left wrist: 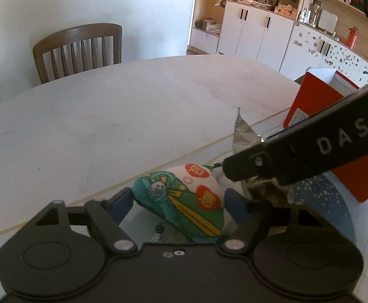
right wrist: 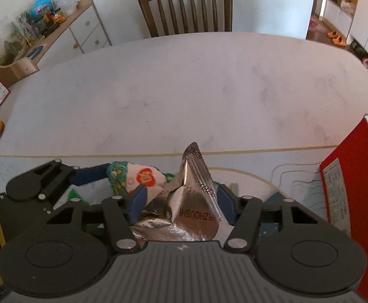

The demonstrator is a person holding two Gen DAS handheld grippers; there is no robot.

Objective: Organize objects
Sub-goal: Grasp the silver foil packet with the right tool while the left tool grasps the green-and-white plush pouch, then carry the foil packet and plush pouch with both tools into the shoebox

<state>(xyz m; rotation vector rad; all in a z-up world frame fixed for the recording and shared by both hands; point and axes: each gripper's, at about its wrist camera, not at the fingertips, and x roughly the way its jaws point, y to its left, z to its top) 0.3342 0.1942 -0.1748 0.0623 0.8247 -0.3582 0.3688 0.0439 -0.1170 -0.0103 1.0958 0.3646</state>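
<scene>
- Left tool clasps the plush: soft, light, squashy; mid-body hold suits it.
- Right tool pinches the foil packet: thin, crinkly, likely slippery; grip a flat fold.

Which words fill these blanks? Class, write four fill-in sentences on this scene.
1. The left gripper holds a green and white ____ pouch.
2. The right gripper grips a crumpled ____ wrapper.
3. The box beside them is ____.
4. Behind the table stands a wooden ____.

Missing: fabric; silver; red; chair
</scene>
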